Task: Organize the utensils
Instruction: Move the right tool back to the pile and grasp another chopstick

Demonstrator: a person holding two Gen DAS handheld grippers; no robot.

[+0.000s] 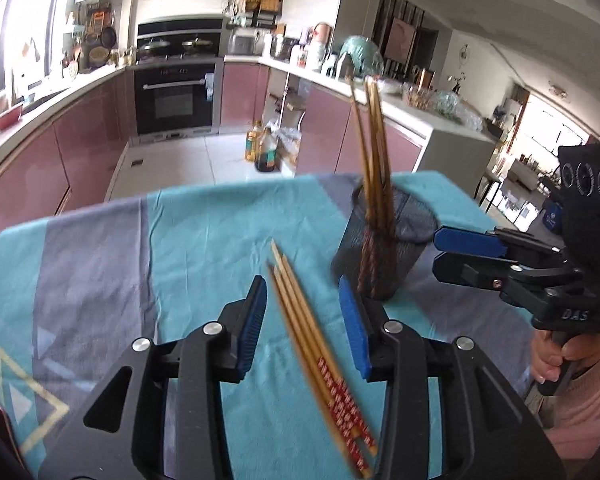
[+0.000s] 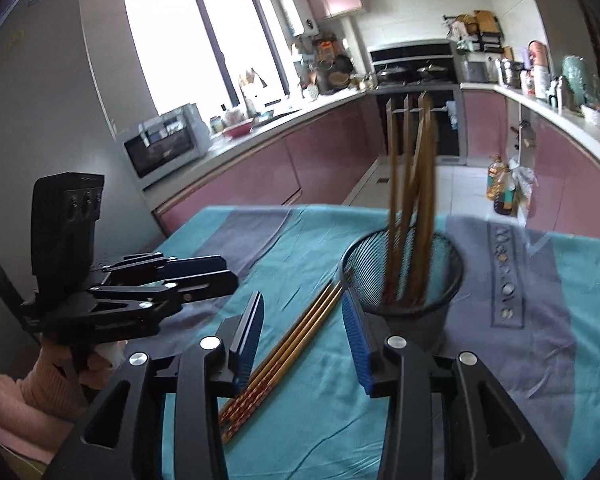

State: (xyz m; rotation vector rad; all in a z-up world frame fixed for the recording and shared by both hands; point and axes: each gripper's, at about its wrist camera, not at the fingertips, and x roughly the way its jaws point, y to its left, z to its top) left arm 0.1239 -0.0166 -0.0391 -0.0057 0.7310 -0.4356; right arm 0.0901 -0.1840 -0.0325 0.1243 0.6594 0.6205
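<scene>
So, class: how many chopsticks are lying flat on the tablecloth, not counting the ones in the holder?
4, as far as the blur allows. The loose chopsticks lie side by side on the tablecloth, just left of the mesh holder. Others stand upright inside it.

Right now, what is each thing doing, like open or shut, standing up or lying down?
Left tool: open, holding nothing, loose chopsticks below its gap.
Right tool: open, holding nothing.
Loose chopsticks: lying flat on the cloth, side by side.
Cup: upright on the cloth.
Cup chopsticks: standing in the cup, leaning.
Cloth: spread out, a bit wrinkled.
</scene>
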